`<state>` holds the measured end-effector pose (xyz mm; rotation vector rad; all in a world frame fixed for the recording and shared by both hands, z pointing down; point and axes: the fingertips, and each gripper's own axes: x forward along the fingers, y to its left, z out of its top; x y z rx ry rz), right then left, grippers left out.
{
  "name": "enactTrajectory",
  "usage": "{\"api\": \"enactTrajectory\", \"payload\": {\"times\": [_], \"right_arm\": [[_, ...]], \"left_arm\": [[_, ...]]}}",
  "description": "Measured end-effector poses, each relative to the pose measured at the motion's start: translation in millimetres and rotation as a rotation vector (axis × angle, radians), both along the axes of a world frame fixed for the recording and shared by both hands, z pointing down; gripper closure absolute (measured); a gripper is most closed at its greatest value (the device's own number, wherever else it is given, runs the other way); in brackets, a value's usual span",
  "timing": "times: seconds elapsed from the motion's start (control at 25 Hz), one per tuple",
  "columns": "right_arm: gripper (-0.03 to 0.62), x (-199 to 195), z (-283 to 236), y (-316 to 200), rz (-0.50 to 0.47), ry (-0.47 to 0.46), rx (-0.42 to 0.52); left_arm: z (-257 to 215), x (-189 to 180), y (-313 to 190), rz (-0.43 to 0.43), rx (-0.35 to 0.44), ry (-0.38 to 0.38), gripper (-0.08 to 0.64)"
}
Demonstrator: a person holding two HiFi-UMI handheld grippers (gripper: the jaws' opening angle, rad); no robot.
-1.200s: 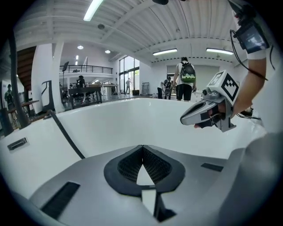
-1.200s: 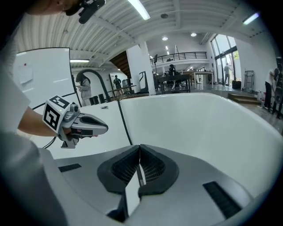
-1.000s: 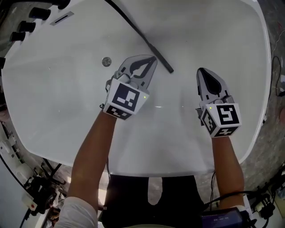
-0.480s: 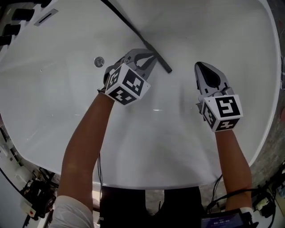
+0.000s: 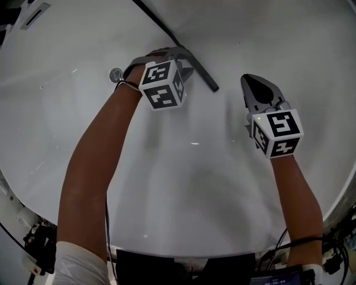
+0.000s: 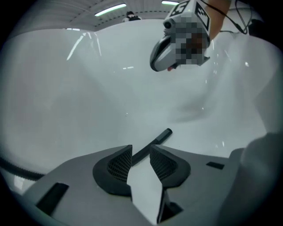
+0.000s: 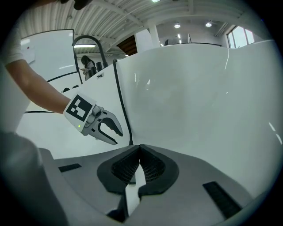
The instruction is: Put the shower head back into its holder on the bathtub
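The shower head [image 5: 201, 72] is a slim black wand on a black hose [image 5: 153, 16], lying on the white bathtub floor [image 5: 167, 183]. My left gripper [image 5: 186, 60] points steeply down over the wand. Its jaws have just been opening and now stand apart. In the left gripper view the shower head [image 6: 158, 139] runs through the gap between the left gripper's [image 6: 140, 156] tips, and the pads do not press on it. My right gripper [image 5: 258, 92] hangs to the right of the wand's tip, shut and empty. The right gripper view shows its jaws [image 7: 139, 152] together and the left gripper [image 7: 108, 130] by the hose [image 7: 121, 101].
A round metal drain [image 5: 115, 73] sits just left of my left hand. Dark fittings [image 5: 33, 14] stand on the tub rim at the top left. The tub's curved walls rise on all sides.
Both grippers have sunk deeper into the tub. The left one has rolled, come down over the shower head and opened its jaws. The right one stays shut.
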<state>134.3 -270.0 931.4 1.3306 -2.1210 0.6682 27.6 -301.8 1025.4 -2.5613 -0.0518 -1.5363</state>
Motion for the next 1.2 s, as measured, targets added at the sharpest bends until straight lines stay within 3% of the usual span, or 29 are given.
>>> {"api": "enactTrajectory", "payload": {"times": [0.28, 0.72, 0.88, 1.08, 1.2], "right_arm": [[0.581, -6.2, 44.2, 11.7, -0.066, 0.043, -0.037], [0.581, -7.5, 72.1, 25.5, -0.094, 0.043, -0.071], [0.580, -6.0, 70.0, 30.7, -0.120, 0.041, -0.076], [0.581, 1.1, 77.3, 39.1, -0.095, 0.030, -0.090], [0.580, 0.8, 79.4, 44.0, -0.097, 0.026, -0.100]], "left_arm": [[51.3, 8.2, -5.6, 0.268, 0.146, -0.149, 0.425], [111.1, 30.2, 19.6, 0.525, 0.180, -0.279, 0.425], [123.3, 27.0, 23.6, 0.654, 0.199, -0.365, 0.425], [133.8, 26.3, 27.0, 0.711, 0.191, -0.426, 0.425], [134.2, 29.2, 26.7, 0.679, 0.181, -0.422, 0.423]]}}
